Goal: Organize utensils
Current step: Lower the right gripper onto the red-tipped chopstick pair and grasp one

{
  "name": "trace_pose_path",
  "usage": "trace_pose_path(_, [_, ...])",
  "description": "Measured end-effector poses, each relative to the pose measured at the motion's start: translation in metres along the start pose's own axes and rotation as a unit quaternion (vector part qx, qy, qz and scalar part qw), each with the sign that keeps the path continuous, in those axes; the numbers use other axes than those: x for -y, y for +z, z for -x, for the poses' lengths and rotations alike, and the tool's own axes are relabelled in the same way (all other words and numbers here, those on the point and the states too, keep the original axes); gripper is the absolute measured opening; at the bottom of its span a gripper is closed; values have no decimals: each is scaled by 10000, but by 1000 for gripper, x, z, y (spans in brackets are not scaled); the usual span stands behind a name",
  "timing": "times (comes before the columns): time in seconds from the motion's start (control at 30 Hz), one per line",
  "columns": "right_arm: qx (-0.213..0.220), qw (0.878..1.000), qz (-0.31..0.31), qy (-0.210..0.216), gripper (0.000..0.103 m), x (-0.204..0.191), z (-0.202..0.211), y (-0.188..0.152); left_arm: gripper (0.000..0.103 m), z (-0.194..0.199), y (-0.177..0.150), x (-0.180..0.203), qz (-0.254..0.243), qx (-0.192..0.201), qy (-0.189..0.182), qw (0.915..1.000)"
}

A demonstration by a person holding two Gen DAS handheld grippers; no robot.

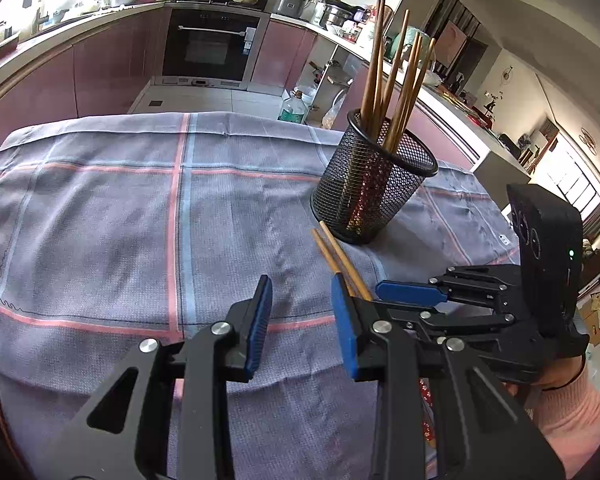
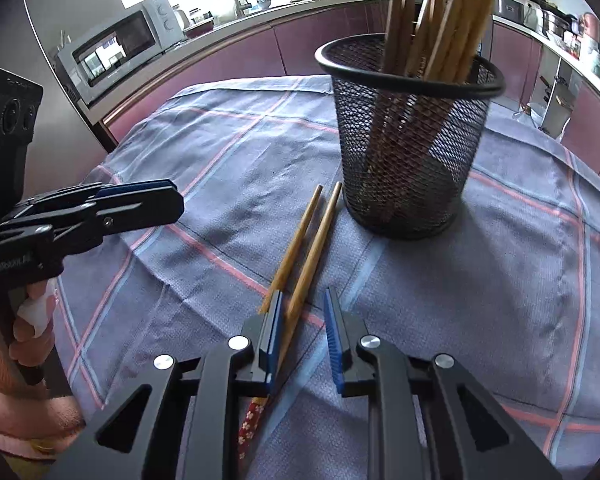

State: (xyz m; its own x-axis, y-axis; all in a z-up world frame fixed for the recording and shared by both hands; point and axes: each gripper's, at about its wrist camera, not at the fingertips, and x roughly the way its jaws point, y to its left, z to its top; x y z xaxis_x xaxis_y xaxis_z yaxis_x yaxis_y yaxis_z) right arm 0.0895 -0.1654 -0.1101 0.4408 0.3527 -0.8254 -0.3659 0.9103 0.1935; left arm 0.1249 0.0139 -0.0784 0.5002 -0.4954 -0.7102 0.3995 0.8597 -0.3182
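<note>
A black mesh holder (image 1: 374,184) (image 2: 410,136) stands on the checked cloth with several wooden chopsticks (image 1: 396,76) (image 2: 440,12) upright in it. Two loose chopsticks (image 2: 306,256) (image 1: 340,262) lie side by side on the cloth just in front of the holder, their red patterned ends towards me. My right gripper (image 2: 304,332) is open and low over them; one chopstick runs between its fingers, the other lies under the left finger. My left gripper (image 1: 302,320) is open and empty, hovering to the left of the pair.
The blue-grey cloth (image 1: 120,208) with red and blue stripes covers the table. Kitchen counters, an oven (image 1: 214,46) and a microwave (image 2: 120,46) stand beyond the table's far edge. The right gripper's body (image 1: 500,304) sits close beside my left one.
</note>
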Motion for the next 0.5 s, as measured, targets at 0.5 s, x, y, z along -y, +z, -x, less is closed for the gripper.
trace_pose_path(0.5, [-84,9999,79,-96,10,1,-16,21,30,4,-8,1,-56,-36,-11,10000])
